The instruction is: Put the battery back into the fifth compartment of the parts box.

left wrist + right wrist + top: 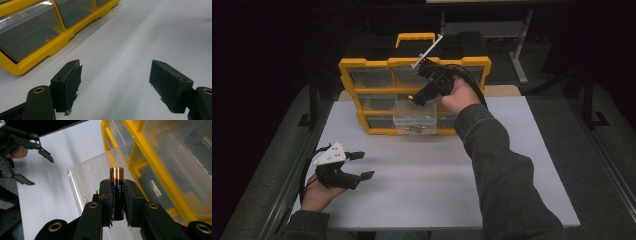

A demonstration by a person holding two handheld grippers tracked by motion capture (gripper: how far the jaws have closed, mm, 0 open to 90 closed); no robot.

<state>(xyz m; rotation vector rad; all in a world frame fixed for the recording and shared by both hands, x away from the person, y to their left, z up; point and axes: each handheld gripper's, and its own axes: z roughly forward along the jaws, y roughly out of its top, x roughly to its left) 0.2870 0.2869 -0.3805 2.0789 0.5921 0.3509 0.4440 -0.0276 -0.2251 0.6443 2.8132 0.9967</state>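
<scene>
the jaws of the right gripper (117,202) clench a black and gold cylindrical battery (117,192), its gold cap sticking up past the pads, right above a clear plastic drawer (82,177) pulled out of the yellow plastic organizer case (414,95). the high view puts this gripper over the case's front row. the left gripper (359,165) rests low on the white table (422,185), well apart, its 2 jaws spread wide with nothing between them.

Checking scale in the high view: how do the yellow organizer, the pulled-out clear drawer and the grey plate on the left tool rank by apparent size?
1. Yellow organizer, clearly the largest.
2. Clear drawer.
3. Grey plate, which looks smallest even though it sits nearer the camera.
</scene>
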